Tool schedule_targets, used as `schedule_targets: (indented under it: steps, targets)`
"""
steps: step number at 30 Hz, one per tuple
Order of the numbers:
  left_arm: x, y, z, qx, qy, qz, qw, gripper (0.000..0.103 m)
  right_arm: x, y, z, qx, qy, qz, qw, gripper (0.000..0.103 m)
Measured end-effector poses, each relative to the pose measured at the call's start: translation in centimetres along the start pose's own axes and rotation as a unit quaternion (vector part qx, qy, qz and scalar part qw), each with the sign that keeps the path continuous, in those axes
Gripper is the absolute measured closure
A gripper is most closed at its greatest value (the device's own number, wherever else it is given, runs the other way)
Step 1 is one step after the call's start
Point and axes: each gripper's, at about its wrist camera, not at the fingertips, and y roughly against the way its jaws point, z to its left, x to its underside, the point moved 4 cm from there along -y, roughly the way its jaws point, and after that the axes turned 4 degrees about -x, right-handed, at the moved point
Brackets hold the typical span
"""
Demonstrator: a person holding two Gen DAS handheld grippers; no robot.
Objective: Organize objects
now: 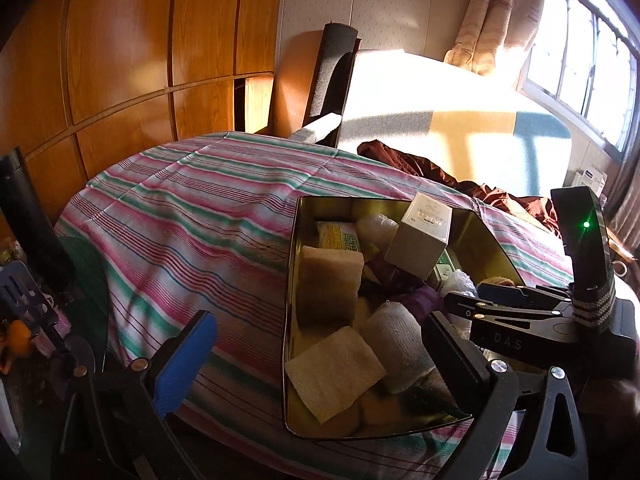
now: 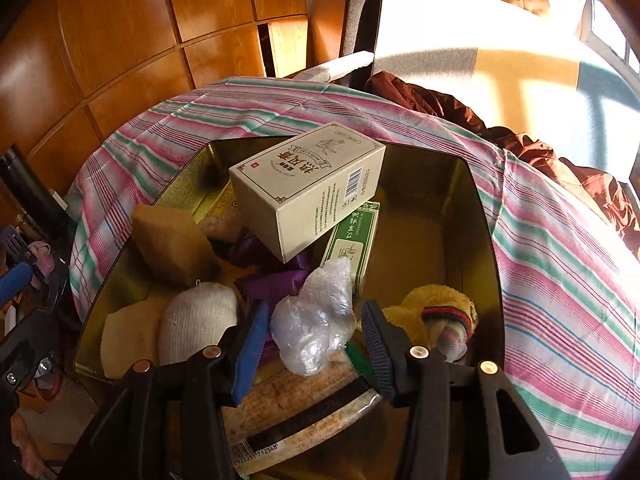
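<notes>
A gold tin [image 2: 486, 216] stands on a striped cloth [image 2: 560, 280]. It holds a white printed box [image 2: 308, 184] lying tilted on top, a green box [image 2: 356, 240], a tan sponge [image 2: 172, 240], a rolled white bandage [image 2: 196, 320], purple cloth [image 2: 272, 276] and a yellow knitted piece [image 2: 440, 308]. My right gripper [image 2: 314, 344] hangs over the tin's near edge, and a crumpled clear plastic bag [image 2: 316, 316] sits between its pads with small gaps either side. My left gripper [image 1: 320, 356] is wide open and straddles the tin's left wall [image 1: 289, 280], holding nothing. The right gripper [image 1: 476, 300] also shows there.
A brown garment [image 2: 540, 148] lies on the cloth behind the tin. A black chair back [image 1: 328, 76] and wooden wardrobe doors [image 1: 120, 60] stand beyond. Clutter with a blue plastic piece [image 1: 20, 292] and a black cylinder [image 1: 28, 216] crowds the left. A barcoded packet [image 2: 304, 408] lies under the right gripper.
</notes>
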Motion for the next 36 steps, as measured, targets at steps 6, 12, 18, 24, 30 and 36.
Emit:
schedule_targets:
  steps: [6, 12, 18, 24, 30, 36]
  targets:
    - [-0.1, 0.8, -0.5, -0.021, -0.003, -0.011, 0.9997, 0.000, 1.2, 3.1, -0.6, 0.041, -0.014, -0.045, 0.998, 0.028]
    - [-0.3, 2.1, -1.6, -0.030, -0.003, -0.032, 0.9990, 0.000, 2.9, 6.2, -1.4, 0.099, -0.028, -0.085, 0.991, 0.028]
    - [0.2, 3.3, -3.4, -0.051, -0.026, -0.051, 0.9970, 0.000, 3.6, 7.8, -2.1, 0.130, -0.031, -0.101, 0.986, 0.028]
    - [0.3, 2.8, -2.9, -0.052, -0.005, -0.035, 0.9980, 0.000, 3.5, 8.1, -2.1, 0.130, -0.036, -0.111, 0.985, 0.028]
    - [0.5, 2.6, -2.8, -0.049, -0.004, -0.035, 0.9982, 0.000, 3.4, 7.8, -1.6, 0.127, -0.034, -0.109, 0.985, 0.028]
    - [0.5, 2.2, -2.4, -0.048, 0.005, -0.029, 0.9984, 0.000, 3.4, 7.5, -1.3, 0.126, -0.032, -0.106, 0.986, 0.028]
